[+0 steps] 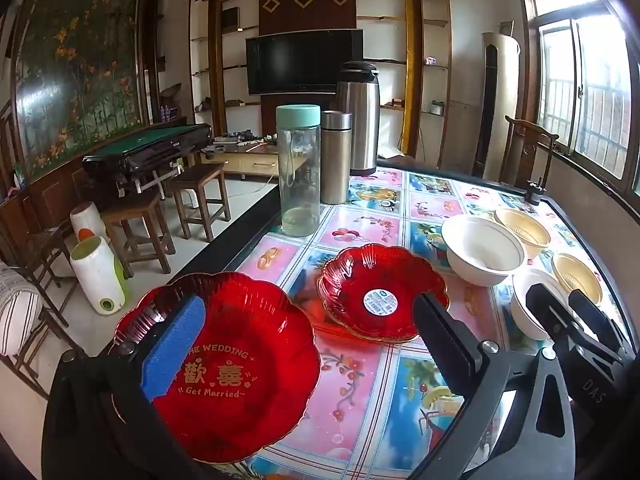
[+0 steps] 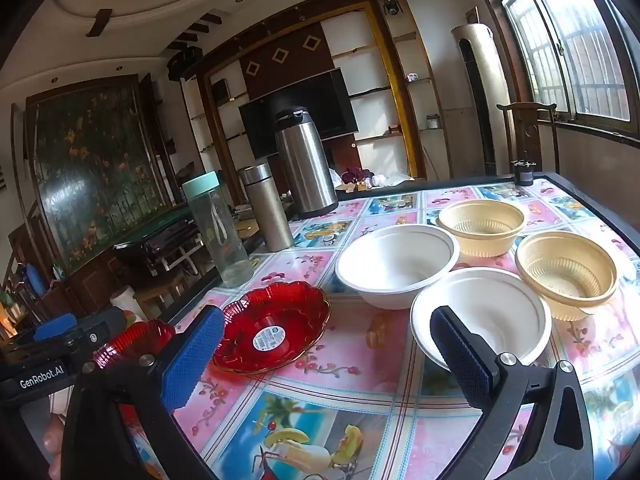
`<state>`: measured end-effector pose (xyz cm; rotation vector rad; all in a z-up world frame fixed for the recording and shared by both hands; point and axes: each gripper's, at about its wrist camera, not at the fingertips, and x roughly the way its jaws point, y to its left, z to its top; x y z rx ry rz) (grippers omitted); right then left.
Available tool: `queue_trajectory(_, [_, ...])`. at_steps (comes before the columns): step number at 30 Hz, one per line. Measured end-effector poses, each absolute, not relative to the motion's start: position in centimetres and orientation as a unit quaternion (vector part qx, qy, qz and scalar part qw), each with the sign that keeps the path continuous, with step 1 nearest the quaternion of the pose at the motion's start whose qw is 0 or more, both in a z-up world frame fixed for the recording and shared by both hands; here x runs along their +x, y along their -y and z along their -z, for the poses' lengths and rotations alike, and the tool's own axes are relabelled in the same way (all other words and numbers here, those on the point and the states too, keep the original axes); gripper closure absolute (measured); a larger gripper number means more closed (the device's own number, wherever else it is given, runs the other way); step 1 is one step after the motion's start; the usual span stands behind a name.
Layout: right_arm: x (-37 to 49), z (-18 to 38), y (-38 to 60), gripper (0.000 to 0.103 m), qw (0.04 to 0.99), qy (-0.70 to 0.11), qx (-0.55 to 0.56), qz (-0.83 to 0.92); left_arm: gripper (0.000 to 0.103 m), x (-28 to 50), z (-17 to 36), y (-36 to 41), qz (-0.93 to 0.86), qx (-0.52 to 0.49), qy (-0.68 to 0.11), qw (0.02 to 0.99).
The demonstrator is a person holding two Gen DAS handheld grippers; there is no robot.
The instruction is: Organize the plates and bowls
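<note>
tablecloth (image 2: pixel 352 380) half hidden behind both grippers' spread, empty fingers (image 2: pixel 192 360); plates, bowls beyond.

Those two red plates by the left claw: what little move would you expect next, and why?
Probably the left gripper closes on the big red plate to lift it toward the smaller red plate. Its jaws are open with the big plate's rim between them, and the two plates lie apart, unstacked.

Home living room: television (image 1: pixel 304 62), stools (image 1: pixel 200 200).
</note>
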<state>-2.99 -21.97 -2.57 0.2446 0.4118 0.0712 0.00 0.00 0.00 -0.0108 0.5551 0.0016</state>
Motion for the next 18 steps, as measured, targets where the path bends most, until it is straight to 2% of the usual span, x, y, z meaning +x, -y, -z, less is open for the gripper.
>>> queue_trajectory(18, [-2.9,2.6,21.9,0.000,0.971,-0.207,0.118,-0.035,0.000,0.1,1.7,-0.1,0.000,-0.007,-0.287,0.958])
